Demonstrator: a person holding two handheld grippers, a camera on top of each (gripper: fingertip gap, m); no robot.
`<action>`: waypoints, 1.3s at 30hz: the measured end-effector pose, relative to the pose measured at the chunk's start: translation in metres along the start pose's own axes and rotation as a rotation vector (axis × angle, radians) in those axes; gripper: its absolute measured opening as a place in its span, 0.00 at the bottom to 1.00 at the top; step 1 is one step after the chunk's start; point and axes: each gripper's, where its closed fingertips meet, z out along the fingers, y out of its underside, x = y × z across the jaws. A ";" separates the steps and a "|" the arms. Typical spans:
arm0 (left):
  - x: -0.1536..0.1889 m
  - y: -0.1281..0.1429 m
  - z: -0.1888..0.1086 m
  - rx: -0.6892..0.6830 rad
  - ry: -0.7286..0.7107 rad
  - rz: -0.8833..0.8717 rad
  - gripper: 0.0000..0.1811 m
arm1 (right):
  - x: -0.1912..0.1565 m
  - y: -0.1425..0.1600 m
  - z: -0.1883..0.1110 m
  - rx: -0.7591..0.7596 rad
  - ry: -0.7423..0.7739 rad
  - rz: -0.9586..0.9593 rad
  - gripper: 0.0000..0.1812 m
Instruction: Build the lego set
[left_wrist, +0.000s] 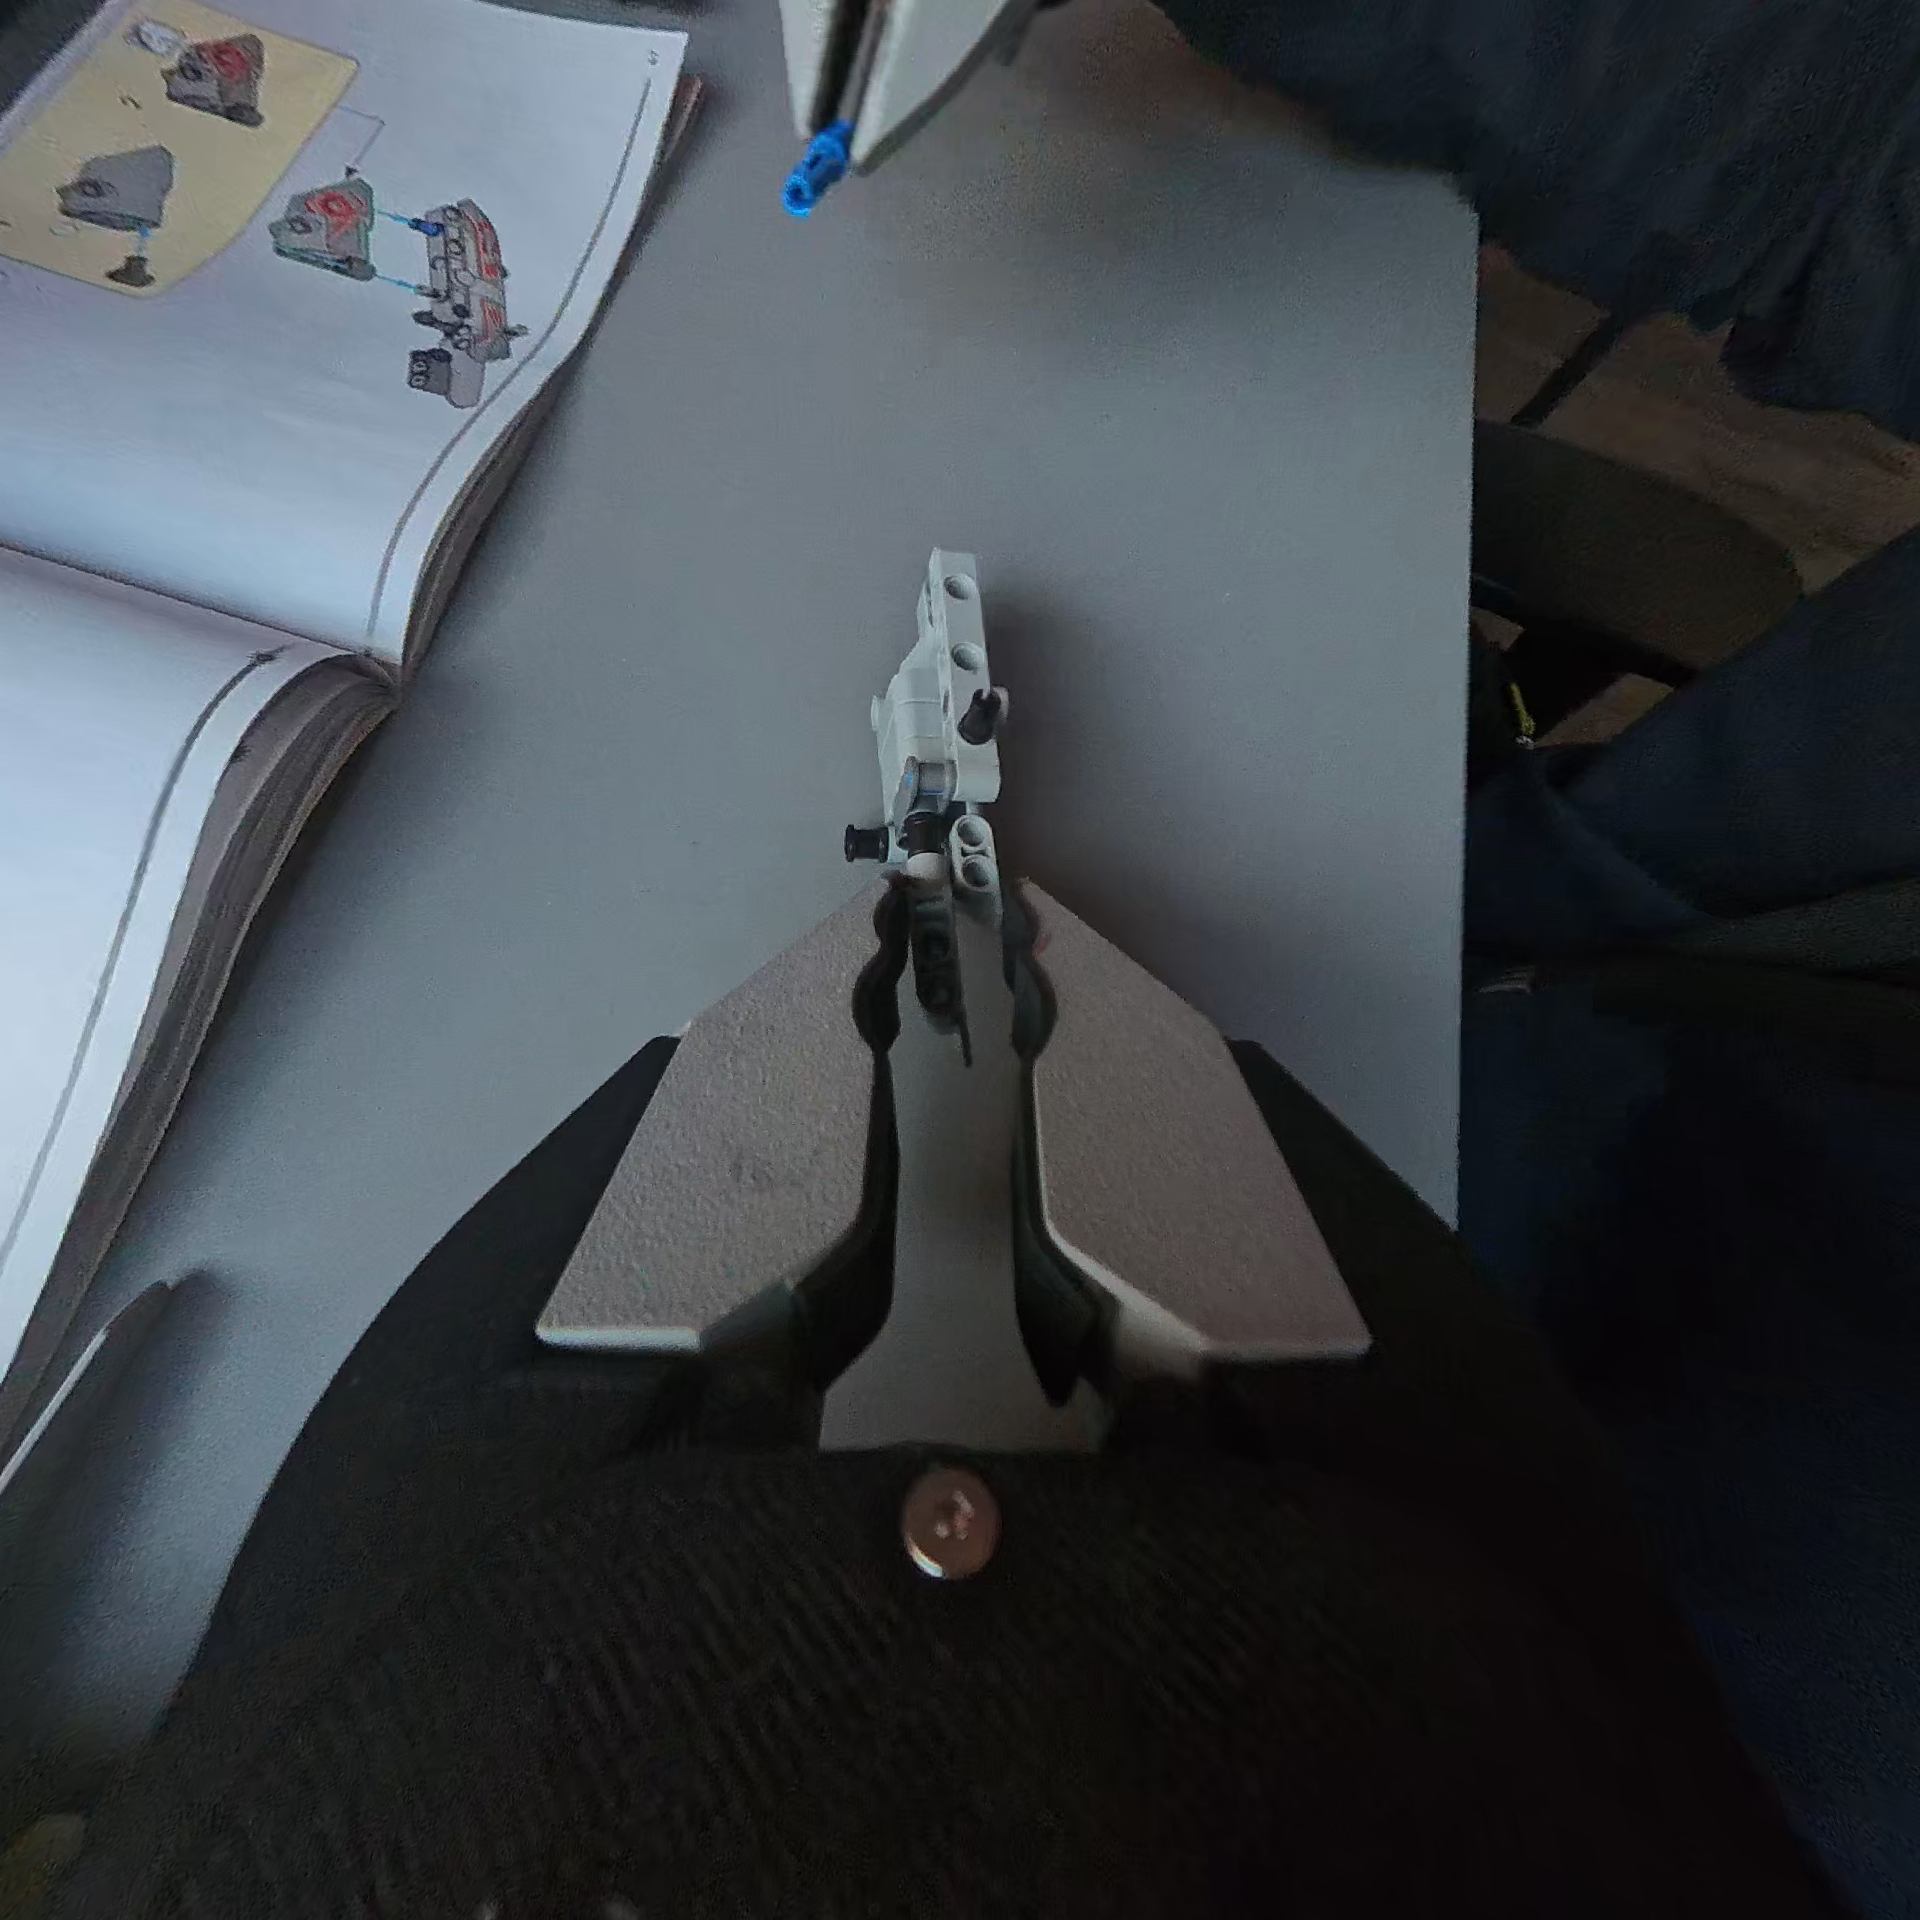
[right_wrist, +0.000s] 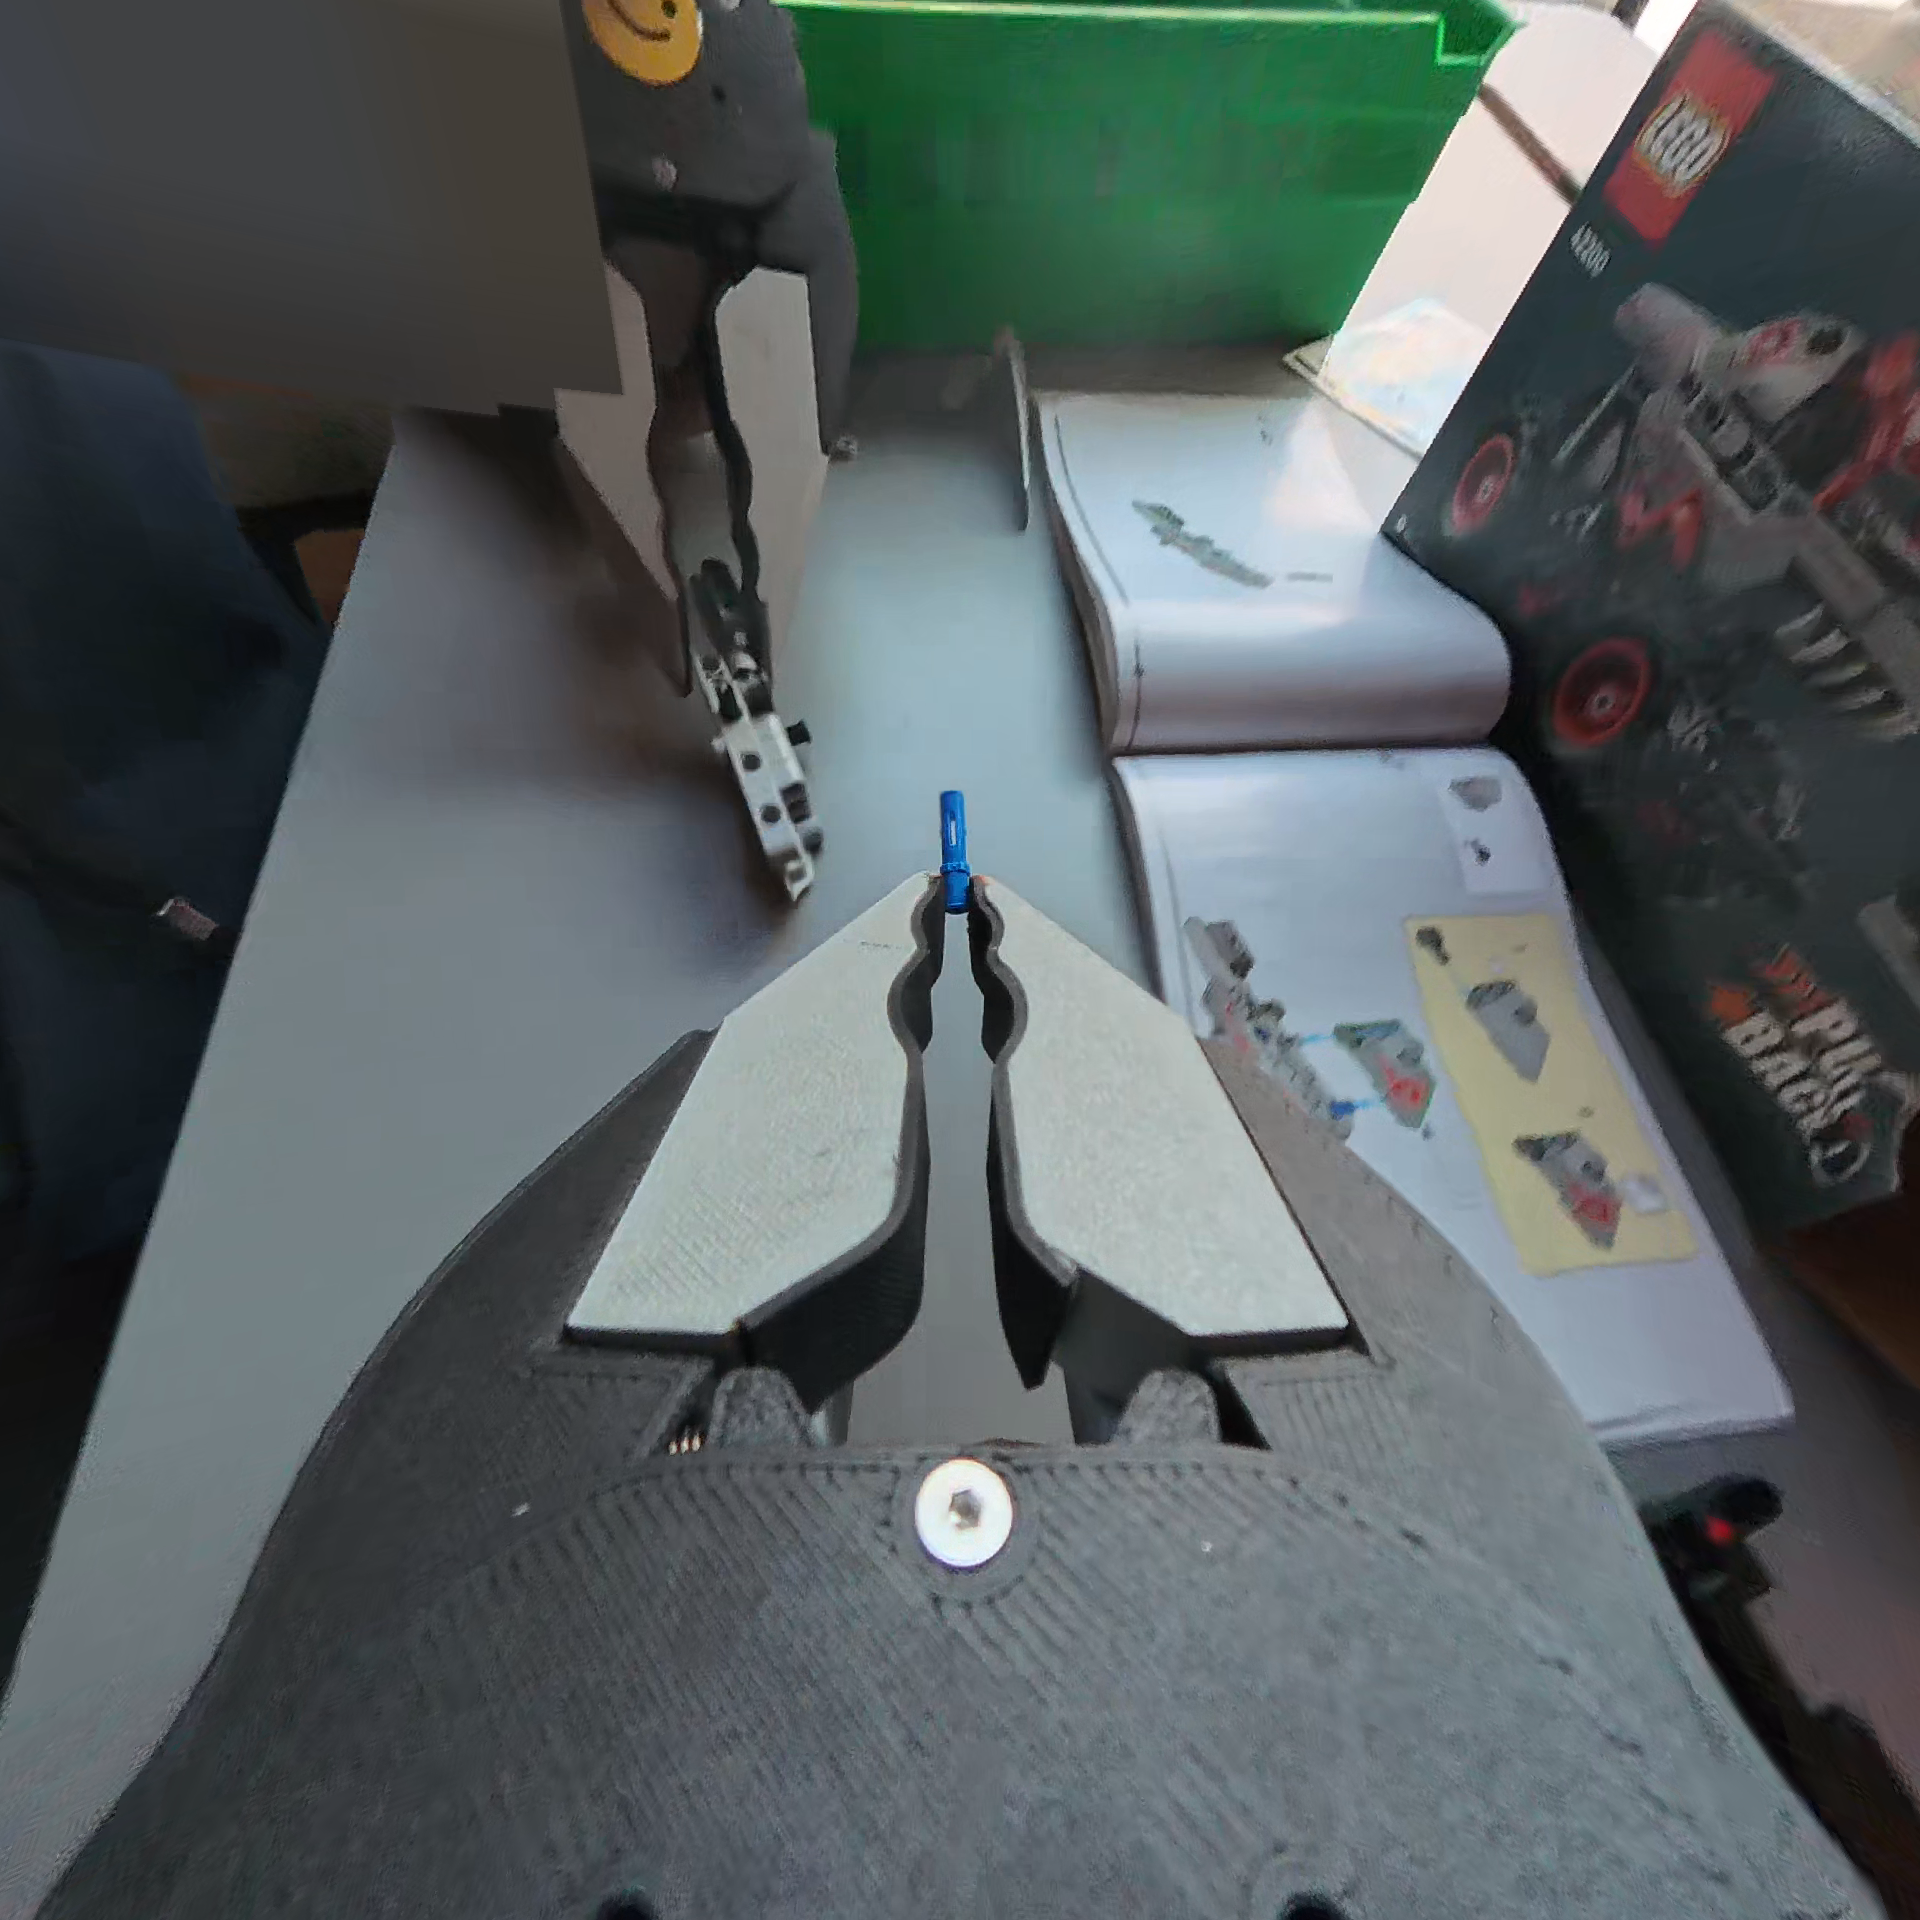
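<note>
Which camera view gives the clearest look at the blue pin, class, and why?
The right wrist view: the blue pin stands sharp and full length, pinched at the right gripper tips. The left wrist view shows the same pin farther off, near the top edge, partly hidden between the fingers.

Left gripper (left_wrist: 948, 894): black 3D-printed body with visible layer lines, one brass-toned screw (left_wrist: 951, 1527) centred behind the fingers. Fingers (left_wrist: 727, 1164) are flat light-grey wedges, grainy texture, tapering to a point; inner edges lined with wavy black pads. Right gripper (right_wrist: 951, 883): same build, black ribbed shell, silver hex-socket screw (right_wrist: 963, 1510), grey wedge fingers (right_wrist: 774, 1164) with scalloped black liners. Seen from the right wrist, left gripper's housing carries a round yellow sticker (right_wrist: 641, 36).
</note>
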 end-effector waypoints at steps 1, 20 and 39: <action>-0.003 0.000 -0.001 0.003 -0.014 -0.006 0.07 | 0.005 -0.005 0.005 0.005 0.005 -0.011 0.00; -0.021 -0.006 -0.019 0.082 -0.161 0.010 0.10 | 0.006 -0.003 0.037 0.004 -0.065 0.003 0.01; 0.018 -0.040 -0.002 0.104 -0.265 0.481 0.13 | -0.063 -0.010 0.051 -0.167 -0.208 0.273 0.00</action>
